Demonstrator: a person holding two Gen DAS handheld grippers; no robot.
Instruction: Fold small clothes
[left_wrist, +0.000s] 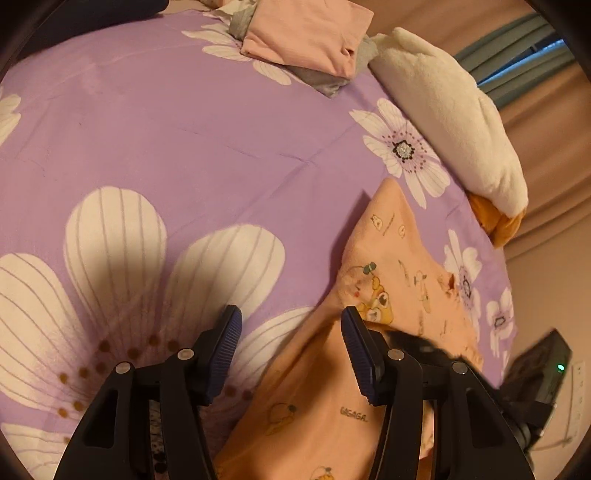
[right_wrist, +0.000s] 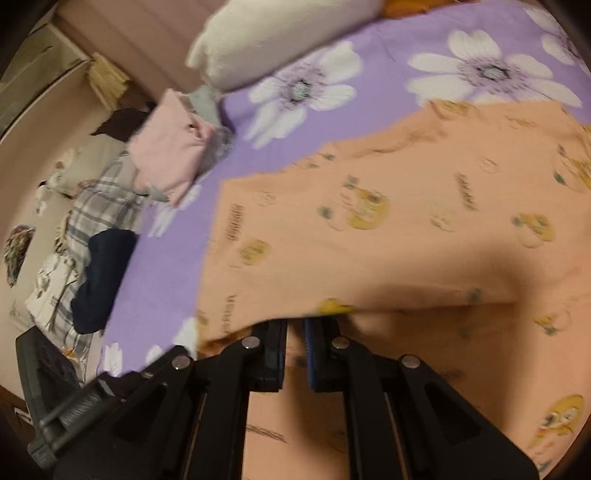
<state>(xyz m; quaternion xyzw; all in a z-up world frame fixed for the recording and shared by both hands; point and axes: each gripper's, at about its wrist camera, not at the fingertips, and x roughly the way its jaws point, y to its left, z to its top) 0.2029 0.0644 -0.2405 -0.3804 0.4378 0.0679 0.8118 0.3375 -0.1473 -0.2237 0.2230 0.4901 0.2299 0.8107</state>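
A small peach garment with yellow cartoon prints (left_wrist: 391, 273) lies on the purple flowered bedsheet (left_wrist: 207, 140). My left gripper (left_wrist: 291, 328) is open and empty, its jaws wide apart just above the garment's left edge. In the right wrist view the same garment (right_wrist: 388, 214) fills the middle and right. My right gripper (right_wrist: 295, 328) is shut on the garment's near edge, which is lifted and folded over its tips. The right gripper's dark body shows in the left wrist view (left_wrist: 424, 343) behind my left gripper's right finger.
A folded pink garment on a grey one (left_wrist: 310, 33) lies at the far side of the bed, also in the right wrist view (right_wrist: 173, 147). A white fluffy pillow (left_wrist: 450, 114) lies at the right edge. Plaid and navy clothes (right_wrist: 103, 236) are piled at the left.
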